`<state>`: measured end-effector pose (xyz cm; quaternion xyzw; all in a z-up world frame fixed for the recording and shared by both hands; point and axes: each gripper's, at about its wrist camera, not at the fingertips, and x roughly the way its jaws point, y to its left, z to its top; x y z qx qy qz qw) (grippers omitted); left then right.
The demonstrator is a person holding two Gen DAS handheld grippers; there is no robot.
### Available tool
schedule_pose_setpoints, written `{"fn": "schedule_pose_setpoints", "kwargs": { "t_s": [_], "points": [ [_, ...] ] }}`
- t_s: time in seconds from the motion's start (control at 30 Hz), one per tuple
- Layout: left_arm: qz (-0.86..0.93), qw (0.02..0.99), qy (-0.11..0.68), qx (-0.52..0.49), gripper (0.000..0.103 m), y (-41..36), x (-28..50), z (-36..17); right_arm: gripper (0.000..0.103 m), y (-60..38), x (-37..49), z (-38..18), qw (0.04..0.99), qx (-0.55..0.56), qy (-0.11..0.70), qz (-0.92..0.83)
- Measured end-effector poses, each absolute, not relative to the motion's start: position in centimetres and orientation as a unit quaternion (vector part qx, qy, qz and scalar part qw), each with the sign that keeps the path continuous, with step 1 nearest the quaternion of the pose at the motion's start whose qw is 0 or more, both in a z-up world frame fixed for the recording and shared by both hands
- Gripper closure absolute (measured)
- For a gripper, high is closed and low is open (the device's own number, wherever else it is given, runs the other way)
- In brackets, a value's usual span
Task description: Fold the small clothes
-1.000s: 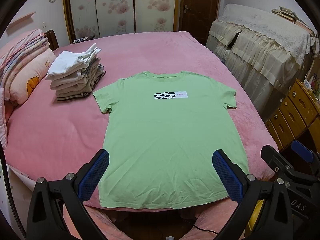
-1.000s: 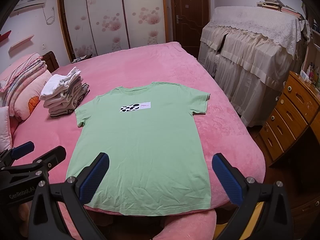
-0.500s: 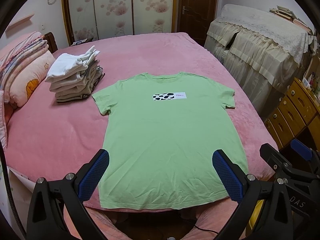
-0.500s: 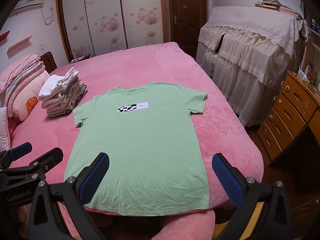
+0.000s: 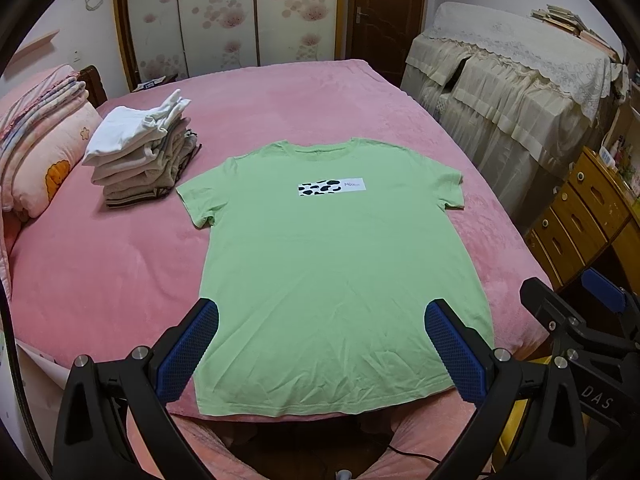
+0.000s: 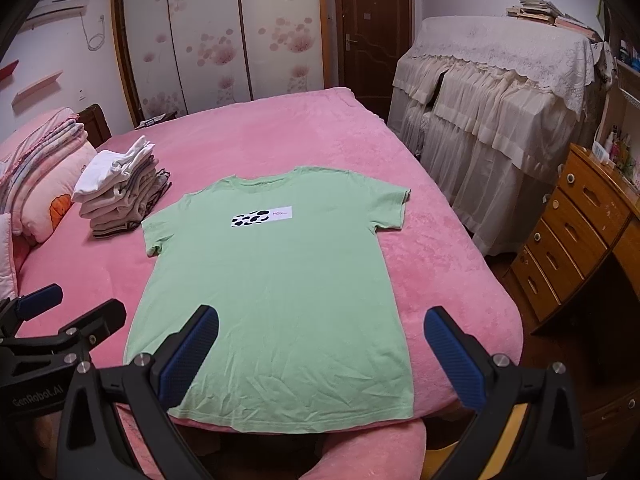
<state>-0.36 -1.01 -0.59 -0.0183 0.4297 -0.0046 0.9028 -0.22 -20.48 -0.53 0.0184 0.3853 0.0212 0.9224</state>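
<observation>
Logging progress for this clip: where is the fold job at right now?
Done: a stack of folded clothes sits on the pink bed, left of the shirt. In hand: nothing; the left gripper and right gripper are both open above the hem. Left: the green t-shirt lies flat, print up, sleeves spread, with no fold started.

The T-shirt (image 5: 340, 272) is matt green knit cloth, faintly creased near the hem, with a smooth printed patch (image 5: 331, 187) on the chest. The bed (image 5: 100, 280) wears a plush, fuzzy pink cover. The left gripper (image 5: 320, 344) has a matt black plastic frame, dimpled blue rubbery pads (image 5: 188, 348) and shiny metal bolts. The drawers (image 6: 576, 236) are varnished wood; lace cloth (image 6: 500, 52) drapes furniture behind.
</observation>
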Motion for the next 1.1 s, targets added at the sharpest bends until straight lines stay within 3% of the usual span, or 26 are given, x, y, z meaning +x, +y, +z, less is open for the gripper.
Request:
{"fn": "schedule_pose_setpoints", "kwargs": {
  "t_s": [1.1],
  "points": [
    [-0.036,0.901,0.432,-0.015,0.001,-2.2,2.5,0.2,0.000,-20.6,0.8,-0.4,0.927,0.007,0.373,0.031]
  ]
}}
